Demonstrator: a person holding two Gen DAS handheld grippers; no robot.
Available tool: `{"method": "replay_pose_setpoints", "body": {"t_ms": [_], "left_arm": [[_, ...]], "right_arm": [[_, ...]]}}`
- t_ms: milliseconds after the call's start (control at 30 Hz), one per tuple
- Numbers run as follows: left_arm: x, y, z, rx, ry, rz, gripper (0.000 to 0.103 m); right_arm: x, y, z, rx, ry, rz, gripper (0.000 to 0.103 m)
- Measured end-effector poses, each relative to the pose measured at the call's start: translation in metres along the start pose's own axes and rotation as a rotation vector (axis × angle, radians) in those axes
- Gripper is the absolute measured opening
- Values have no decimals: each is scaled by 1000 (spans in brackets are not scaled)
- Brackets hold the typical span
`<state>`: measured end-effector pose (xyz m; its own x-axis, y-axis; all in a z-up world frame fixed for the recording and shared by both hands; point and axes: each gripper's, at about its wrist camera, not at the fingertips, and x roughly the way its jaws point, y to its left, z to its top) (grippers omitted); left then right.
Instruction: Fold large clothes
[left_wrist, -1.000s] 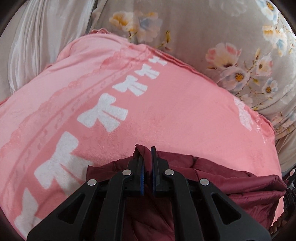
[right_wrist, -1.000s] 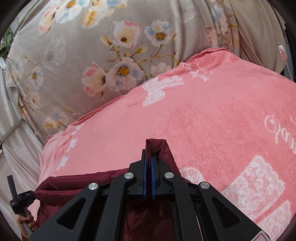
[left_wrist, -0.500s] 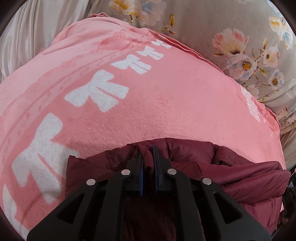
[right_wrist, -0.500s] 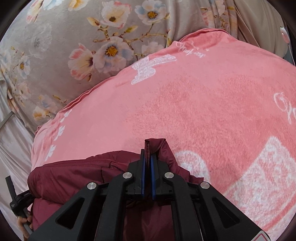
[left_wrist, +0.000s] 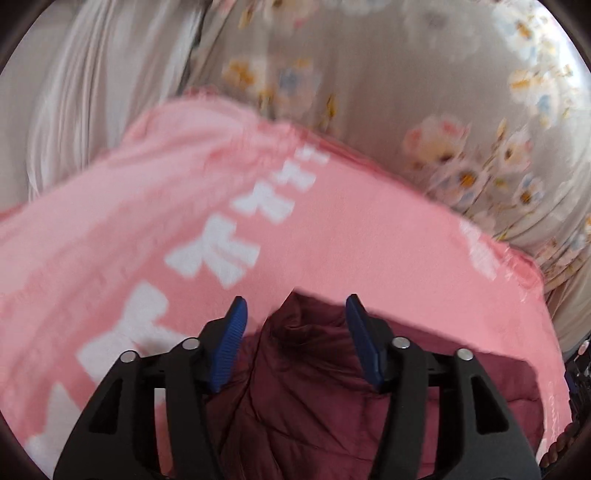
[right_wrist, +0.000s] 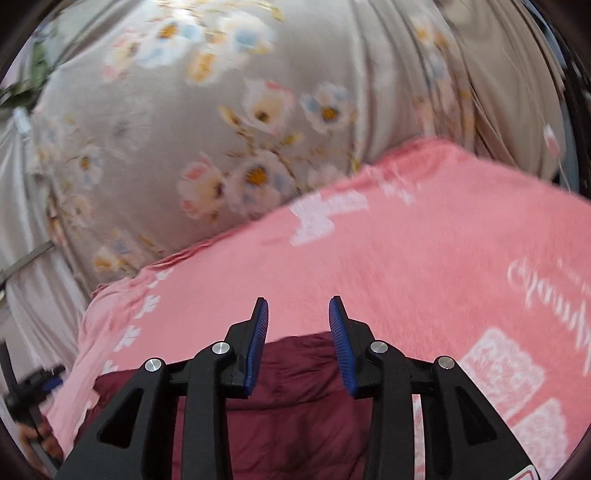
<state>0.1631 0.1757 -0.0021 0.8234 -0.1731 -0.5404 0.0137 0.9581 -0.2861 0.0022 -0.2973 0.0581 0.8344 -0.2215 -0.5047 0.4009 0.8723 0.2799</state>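
Note:
A dark red padded garment (left_wrist: 317, 402) lies on a pink blanket (left_wrist: 332, 229) with white bows. My left gripper (left_wrist: 295, 306) has its jaws opening; a raised fold of the garment sits between the blue pads (left_wrist: 231, 343) without touching them. In the right wrist view the same garment (right_wrist: 295, 398) lies below my right gripper (right_wrist: 298, 304), whose jaws are also opening. Its pads (right_wrist: 258, 343) stand apart above the garment's edge, pressing on nothing.
A grey quilt with flower print (right_wrist: 229, 122) is bunched behind the pink blanket (right_wrist: 406, 258). Pale curtain folds (left_wrist: 85, 96) hang at the left. At the lower left of the right wrist view a hand (right_wrist: 33, 439) holds the other gripper's handle.
Both grippers were shut on folds of the dark red garment; both have let go and opened. Both have pulled back and risen, and the garment edge has dropped onto the blanket.

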Motion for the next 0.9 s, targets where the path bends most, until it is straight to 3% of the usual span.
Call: {"method": "replay_pose_setpoints", "body": {"t_ms": [67, 200, 367, 433, 633, 900], "left_arm": [[-25, -16, 10, 32, -24, -44, 54], [-41, -68, 0, 118, -11, -116, 54], [-6, -122, -38, 186, 102, -163, 52], [11, -134, -52, 211, 132, -146, 52], [51, -134, -76, 216, 207, -88, 51], [70, -127, -89, 204, 211, -55, 51]], "right_arm": [[-14, 21, -3, -53, -4, 31, 29], [-10, 78, -30, -148, 91, 127, 17], [34, 121, -69, -255, 200, 146, 8], [51, 126, -78, -281, 233, 122, 6], [88, 117, -97, -258, 322, 83, 4], [107, 113, -109, -256, 374, 66, 0]]}}
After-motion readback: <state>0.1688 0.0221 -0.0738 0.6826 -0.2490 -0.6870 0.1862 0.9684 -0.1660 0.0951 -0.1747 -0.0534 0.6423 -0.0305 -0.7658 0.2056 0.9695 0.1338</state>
